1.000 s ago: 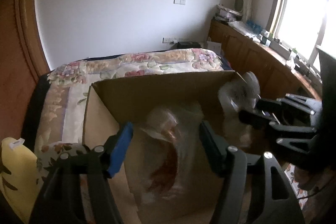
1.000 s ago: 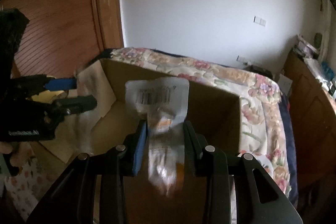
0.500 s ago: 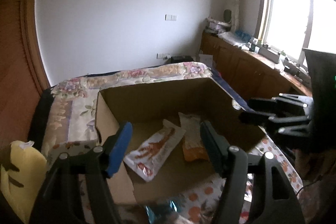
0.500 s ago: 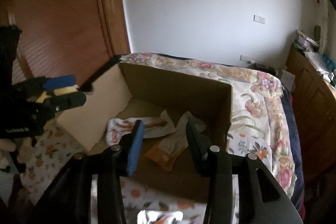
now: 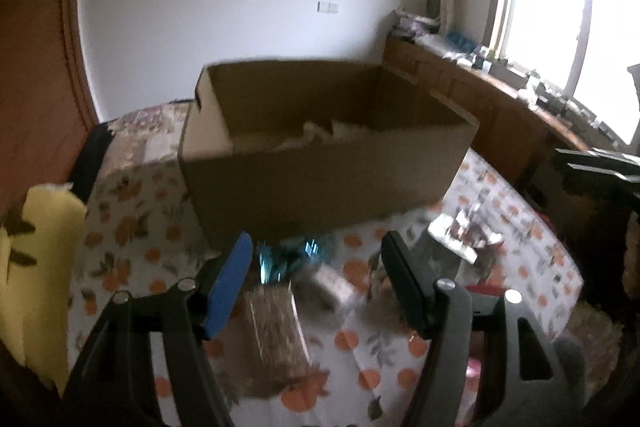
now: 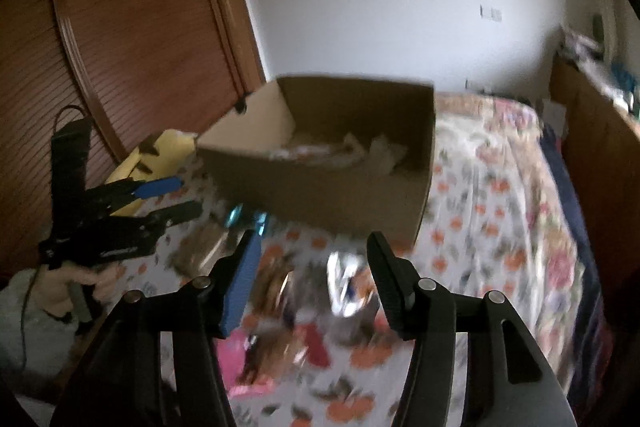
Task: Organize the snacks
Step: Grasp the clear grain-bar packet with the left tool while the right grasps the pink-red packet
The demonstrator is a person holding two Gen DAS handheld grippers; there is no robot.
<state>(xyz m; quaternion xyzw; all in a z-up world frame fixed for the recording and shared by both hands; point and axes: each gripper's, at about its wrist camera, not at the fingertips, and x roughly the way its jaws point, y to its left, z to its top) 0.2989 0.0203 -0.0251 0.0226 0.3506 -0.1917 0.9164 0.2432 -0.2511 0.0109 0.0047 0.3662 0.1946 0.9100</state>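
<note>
An open cardboard box (image 5: 320,179) stands on the bed, with pale snack packets (image 5: 320,133) lying inside; it also shows in the right wrist view (image 6: 320,195). In front of it lie loose snacks: a teal foil packet (image 5: 292,257), a brown packet (image 5: 276,339) and a silver packet (image 5: 460,233). My left gripper (image 5: 316,279) is open and empty above these snacks. My right gripper (image 6: 312,275) is open and empty above a silver packet (image 6: 348,283) and a pink packet (image 6: 240,355). The left gripper also shows in the right wrist view (image 6: 172,197).
The bed has an orange-flowered sheet (image 5: 132,235). A yellow cushion (image 5: 36,267) lies at its left edge. A wooden door (image 6: 132,27) is at the left, a wooden counter (image 5: 500,107) under the window at the right.
Both grippers have let their packets drop into the box, opened, and pulled back and down, so the loose snacks in front of the box now show.
</note>
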